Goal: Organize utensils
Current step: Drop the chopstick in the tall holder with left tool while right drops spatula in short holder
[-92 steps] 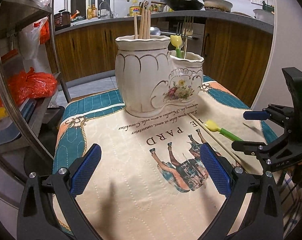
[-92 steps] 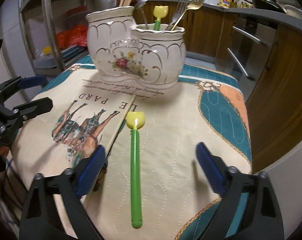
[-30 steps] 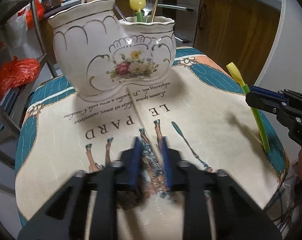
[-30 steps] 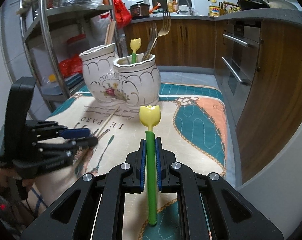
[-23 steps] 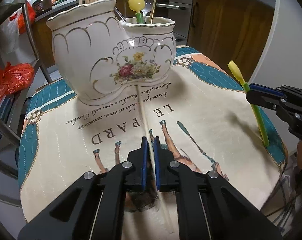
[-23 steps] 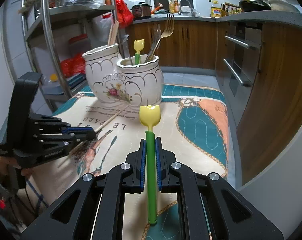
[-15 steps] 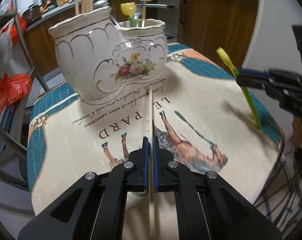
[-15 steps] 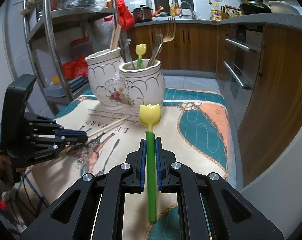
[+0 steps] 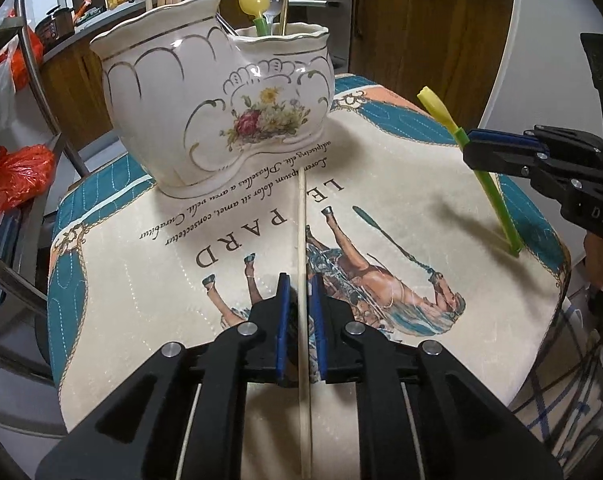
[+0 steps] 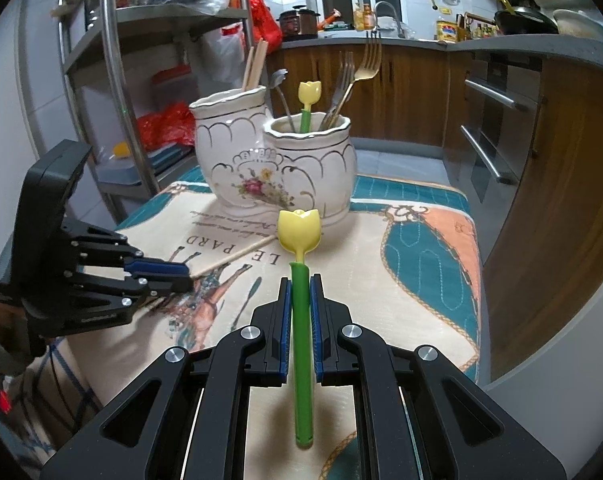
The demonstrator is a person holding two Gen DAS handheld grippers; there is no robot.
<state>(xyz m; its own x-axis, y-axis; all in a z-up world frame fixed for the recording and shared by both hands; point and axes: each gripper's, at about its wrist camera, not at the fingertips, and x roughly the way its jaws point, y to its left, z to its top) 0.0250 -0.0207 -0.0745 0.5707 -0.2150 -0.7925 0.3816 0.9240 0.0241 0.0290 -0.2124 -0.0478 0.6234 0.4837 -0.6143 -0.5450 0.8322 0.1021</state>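
- While the left tongs (image 9: 300,312) sit low over the table (image 9: 381,184), nearly closed around a wooden chopstick (image 9: 300,240), its tip points at the ceramic holder (image 9: 217,108).
- Right tongs (image 10: 300,312) pinch a green tulip-topped pick (image 10: 301,320) near the table's right edge, tilted upright, well short of the holder.

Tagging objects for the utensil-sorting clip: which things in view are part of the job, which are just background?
Job:
left gripper, shut on chopstick
right gripper, shut on tulip spoon
ceramic holder, two compartments
forks, second tulip spoon, chopsticks already in it

Background:
printed tablecloth
metal shelf rack
red bags
kitchen counter
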